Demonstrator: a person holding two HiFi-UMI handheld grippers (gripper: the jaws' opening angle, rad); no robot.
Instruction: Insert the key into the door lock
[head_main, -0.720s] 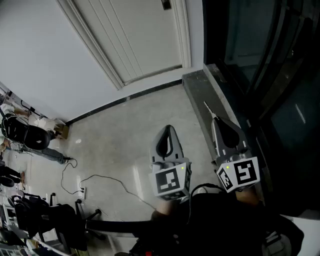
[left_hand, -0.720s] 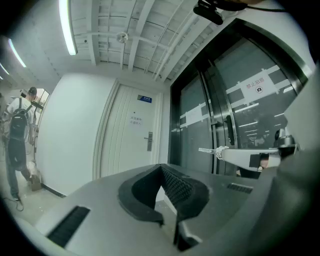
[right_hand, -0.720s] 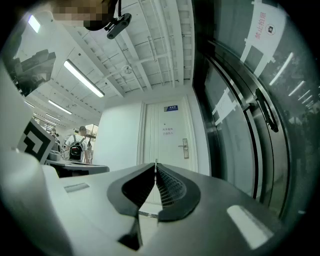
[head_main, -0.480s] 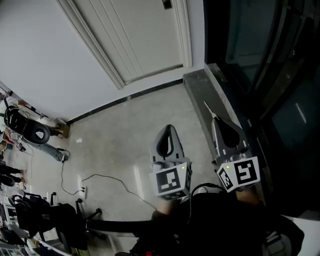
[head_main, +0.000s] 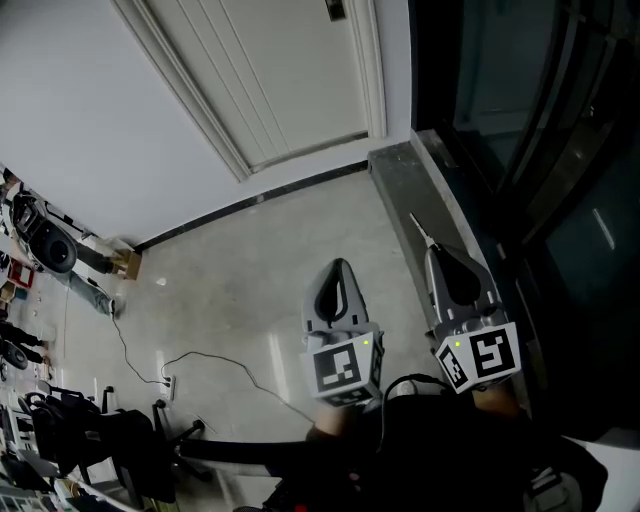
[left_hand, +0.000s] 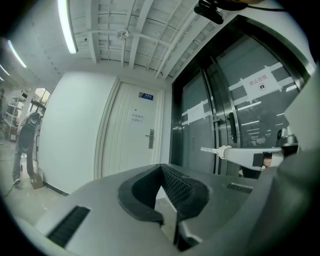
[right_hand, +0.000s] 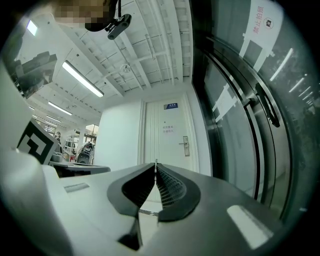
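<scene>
The insertion has not begun; the views show only the carrying stage. The right tool (head_main: 432, 246) has its jaws pressed together on the key (head_main: 418, 224). The key's thin metal blade sticks out past the tips and points forward along the grey sill (head_main: 400, 190) beside the dark glass door (head_main: 520, 120). In the right gripper view the blade shows only as a sliver, edge-on at the closed tips. The left tool (head_main: 340, 268) is held just beside the right one, over the floor (head_main: 230, 290), its jaws closed tip to tip with nothing between them. In the left gripper view the key juts out of the other tool at the right. The door lock (right_hand: 185, 145), a handle plate on the white door (head_main: 280, 80), stands well ahead of both tools, with bare floor between. As I judge it, the part done is that the key is gripped and aimed roughly forward. What is left is the approach to the door, lining the blade up with the keyhole, which is too small to make out from here, and pushing it in.
</scene>
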